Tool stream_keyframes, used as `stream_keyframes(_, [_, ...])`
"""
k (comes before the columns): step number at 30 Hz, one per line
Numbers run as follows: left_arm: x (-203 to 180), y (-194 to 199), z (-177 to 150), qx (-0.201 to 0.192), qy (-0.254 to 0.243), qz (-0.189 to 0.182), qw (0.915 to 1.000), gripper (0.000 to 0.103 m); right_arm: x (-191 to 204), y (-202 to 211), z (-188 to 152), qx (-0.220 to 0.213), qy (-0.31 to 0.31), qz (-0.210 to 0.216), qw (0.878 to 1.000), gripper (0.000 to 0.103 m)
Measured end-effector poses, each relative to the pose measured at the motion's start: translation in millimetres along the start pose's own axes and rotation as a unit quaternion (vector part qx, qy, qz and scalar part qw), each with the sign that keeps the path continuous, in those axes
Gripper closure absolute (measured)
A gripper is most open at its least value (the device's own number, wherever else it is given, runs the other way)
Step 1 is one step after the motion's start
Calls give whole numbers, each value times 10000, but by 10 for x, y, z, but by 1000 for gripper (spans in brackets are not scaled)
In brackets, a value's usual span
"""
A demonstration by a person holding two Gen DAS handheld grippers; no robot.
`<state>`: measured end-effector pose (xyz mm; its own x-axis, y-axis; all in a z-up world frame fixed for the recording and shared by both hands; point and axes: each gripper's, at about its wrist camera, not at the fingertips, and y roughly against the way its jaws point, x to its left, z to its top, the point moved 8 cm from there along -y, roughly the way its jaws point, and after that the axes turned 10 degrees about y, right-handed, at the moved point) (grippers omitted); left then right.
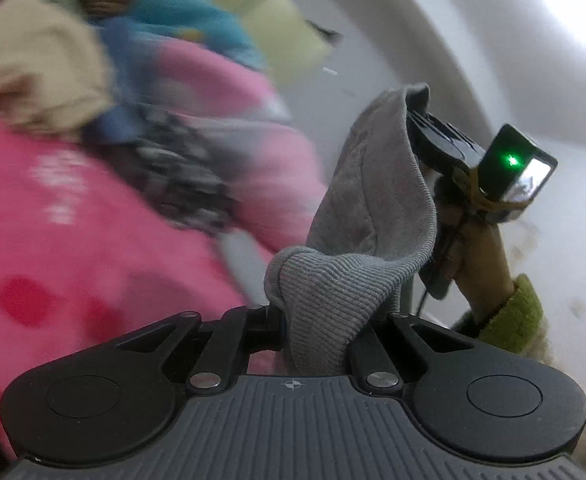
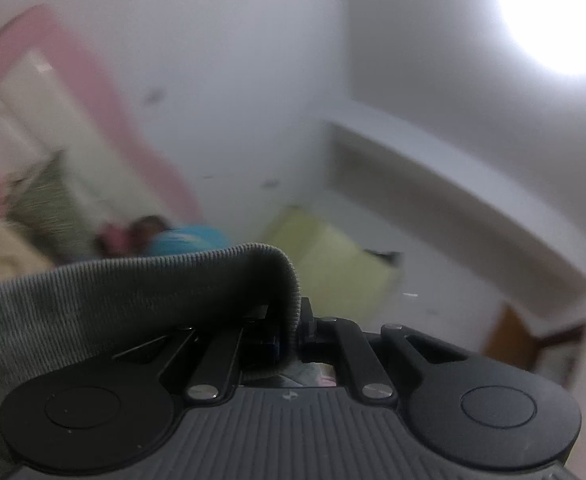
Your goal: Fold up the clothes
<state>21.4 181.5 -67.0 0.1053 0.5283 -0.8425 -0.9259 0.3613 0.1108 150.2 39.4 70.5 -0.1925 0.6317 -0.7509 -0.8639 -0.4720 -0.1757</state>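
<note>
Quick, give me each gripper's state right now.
Left gripper: closed on the ribbed edge of the grey garment.
Right gripper: closed on another edge of the same grey garment.

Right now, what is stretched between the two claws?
The grey garment. In the left wrist view it runs from the left claw up to the right claw, both shut on its ribbed edge. Nothing else lies between them.

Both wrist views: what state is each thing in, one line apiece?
Grey ribbed knit garment: lifted, stretched between both grippers.
Left gripper: jaws shut on the garment's edge.
Right gripper: jaws shut on the garment's ribbed hem.
Pink patterned blanket: spread out, blurred.
Beige clothing heap: crumpled, unfolded.
</note>
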Motion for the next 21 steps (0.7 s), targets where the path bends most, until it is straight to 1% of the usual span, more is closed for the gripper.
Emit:
stream_keyframes(4, [442,72,399,-346,345,452,9978,98,661,-517,216,141,-53,759,9970,97])
stream_keyframes(7, [712,135,599,-536,608,721,9941,98,1046,-971,236,352,-165,1287,9909,97])
stream_keyframes(9, [892,180,731,-662,782,900,9906,98,1319,-1168,253,512,-203,1599,9856,97])
stream_keyframes(11, [1083,186,810,-649,939,1077,9876,98,1623,-1305,160,759,-244,1903,9785,97])
stream_keyframes(13, [1311,185,819,-463,1317,1219,9827,97,1982,-1458,56,1061,-265,2220,9689,97])
stream_keyframes(14, [1423,186,822,-367,1509,1288,9794,95,2198,-1580,-16,1285,-255,2417,9615,95])
stream_keyframes(16, [1598,199,817,-234,1864,1359,9728,93,2528,-1719,-220,1870,-228,2914,9379,87])
stream_keyframes(17, [1655,213,808,-203,2024,1355,9697,92,2624,-1742,-297,2077,-219,3075,9284,72])
stream_keyframes(18, [1672,230,808,-183,2145,1298,9679,91,2713,-1762,-369,2258,-199,3217,9193,67])
stream_keyframes(19, [1686,247,809,-165,2263,1236,9660,89,2802,-1780,-440,2437,-179,3358,9097,67])
stream_keyframes(20, [1684,259,807,-143,2325,1194,9651,87,2801,-1777,-461,2484,-194,3381,9075,65])
stream_keyframes(21, [1688,260,819,-130,2379,1170,9641,87,2768,-1766,-464,2483,-223,3361,9082,60])
